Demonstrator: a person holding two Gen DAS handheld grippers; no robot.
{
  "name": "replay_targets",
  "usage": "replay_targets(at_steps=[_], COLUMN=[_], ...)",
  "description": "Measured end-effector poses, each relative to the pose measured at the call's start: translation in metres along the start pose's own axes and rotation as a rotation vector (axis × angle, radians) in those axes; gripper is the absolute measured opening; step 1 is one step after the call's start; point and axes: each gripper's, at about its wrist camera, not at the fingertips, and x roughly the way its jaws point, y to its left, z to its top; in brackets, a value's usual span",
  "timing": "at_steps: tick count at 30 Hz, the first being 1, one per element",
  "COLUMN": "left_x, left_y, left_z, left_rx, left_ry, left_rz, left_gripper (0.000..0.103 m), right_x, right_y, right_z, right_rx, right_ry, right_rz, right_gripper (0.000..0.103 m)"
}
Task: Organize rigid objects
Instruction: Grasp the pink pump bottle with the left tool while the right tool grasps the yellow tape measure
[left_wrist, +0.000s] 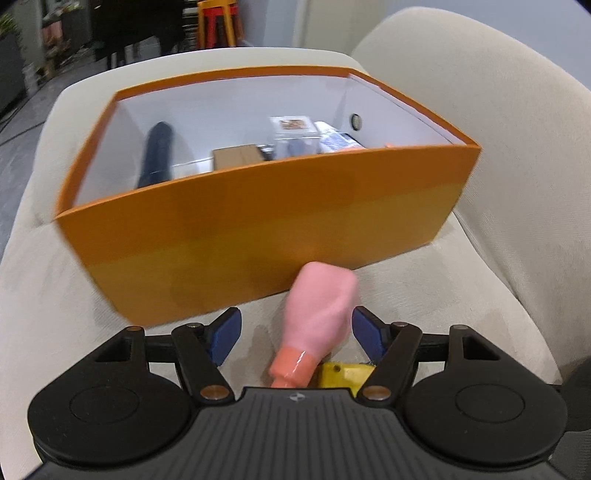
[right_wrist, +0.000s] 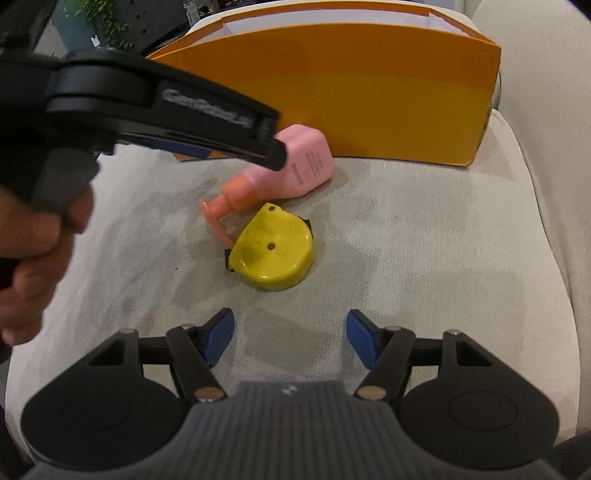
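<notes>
An open orange box (left_wrist: 258, 221) stands on a cream sofa seat (right_wrist: 424, 240) and holds several items. A pink pump bottle (left_wrist: 319, 314) lies on its side in front of the box; it also shows in the right wrist view (right_wrist: 303, 166). A yellow tape measure (right_wrist: 275, 251) lies just in front of the bottle; a corner shows in the left wrist view (left_wrist: 343, 374). My left gripper (left_wrist: 295, 336) is open, its jaws on either side of the bottle, above it. My right gripper (right_wrist: 290, 334) is open and empty, short of the tape measure.
In the box lie a dark cylinder (left_wrist: 157, 155), a brown carton (left_wrist: 236, 157), a clear case (left_wrist: 295, 136) and a white packet (left_wrist: 338, 140). The sofa's backrest (left_wrist: 498, 129) rises on the right. The left tool and a hand (right_wrist: 33, 236) cross the right wrist view.
</notes>
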Motion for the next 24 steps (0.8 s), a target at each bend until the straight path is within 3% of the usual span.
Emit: replay_targets(at_steps=[3, 5, 6, 10, 15, 24], left_x=[0.01, 0.016, 0.018, 0.018, 0.007, -0.014], left_y=[-0.005, -0.006, -0.007, -0.01, 0.008, 0.052], left_z=[0.003, 0.003, 0.003, 0.0, -0.007, -0.029], left_rx=[0.03, 0.033, 0.031, 0.053, 0.011, -0.063], left_ry=[0.017, 0.031, 0.035, 0.027, 0.044, 0.061], left_rz=[-0.016, -0.036, -0.051, -0.049, -0.014, 0.021], left_gripper=[0.072, 0.054, 0.052, 0.051, 0.051, 0.051], right_x=[0.001, 0.002, 0.002, 0.002, 0.002, 0.018], right_y=[-0.004, -0.003, -0.003, -0.004, -0.002, 0.023], right_z=[0.002, 0.001, 0.002, 0.002, 0.006, 0.015], right_rx=[0.017, 0.021, 0.023, 0.023, 0.021, -0.132], right_ry=[0.002, 0.001, 0.0, -0.002, -0.017, -0.073], right_rz=[0.012, 0.015, 0.015, 0.014, 0.017, -0.051], right_gripper=[0.067, 0.067, 0.067, 0.067, 0.067, 0.067])
